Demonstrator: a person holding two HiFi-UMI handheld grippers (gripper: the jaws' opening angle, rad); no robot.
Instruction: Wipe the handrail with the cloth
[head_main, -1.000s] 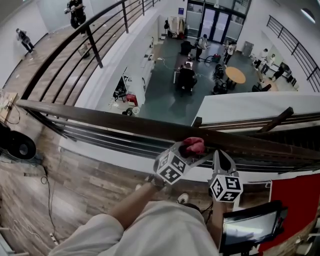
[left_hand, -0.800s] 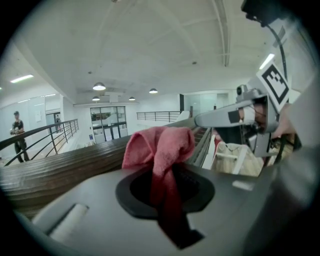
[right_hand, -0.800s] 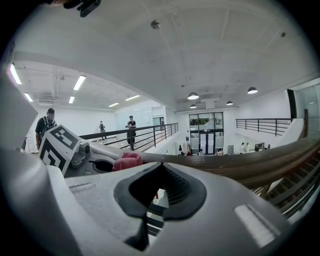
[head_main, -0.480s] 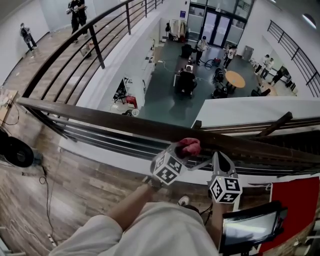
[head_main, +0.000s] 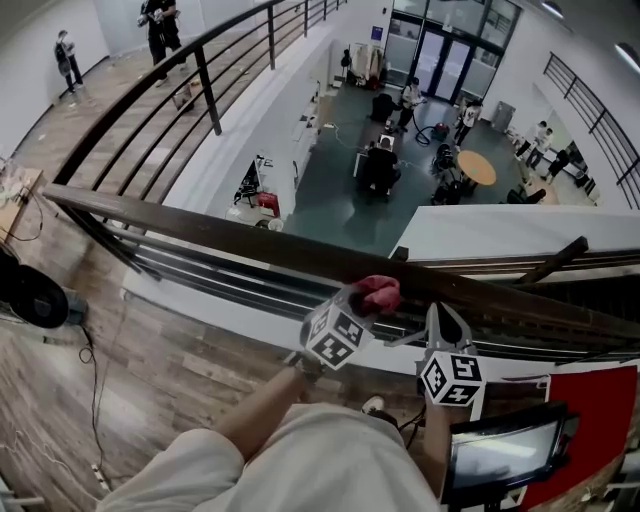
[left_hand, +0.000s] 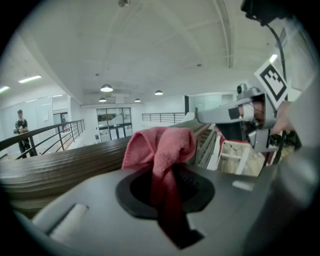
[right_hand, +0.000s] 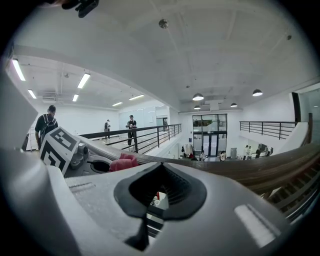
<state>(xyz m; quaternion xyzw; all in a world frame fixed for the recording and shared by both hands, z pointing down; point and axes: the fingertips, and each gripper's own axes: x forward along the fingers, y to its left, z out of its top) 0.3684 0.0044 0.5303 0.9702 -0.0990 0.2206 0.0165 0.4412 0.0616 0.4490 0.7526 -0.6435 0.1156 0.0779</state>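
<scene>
Left gripper (head_main: 365, 305) is clamped on a pink-red terry cloth (head_main: 381, 292). The left gripper view shows the jaws pressed onto a strand of cloth (left_hand: 160, 150), with a bunched wad sticking out past the tips. The wad sits on the top face of the dark brown wooden handrail (head_main: 200, 228), a bit right of the middle of the stretch in view and nearer its near edge. The rail is fixed, hard and smooth-looking. The metal bars below it and the open drop to the lower floor play no part.

The cloth reads as light, soft and limp. It should fold and drag rather than slide stiffly, so the hold belongs on a gathered fold, with enough wad left forward to meet the wood. A thin pinch could pull free under friction.

Right gripper (head_main: 445, 322) is just right of the left one, its tip at the rail's near edge; contact is unclear. Its jaws look pressed together with nothing between them (right_hand: 160, 192).
</scene>
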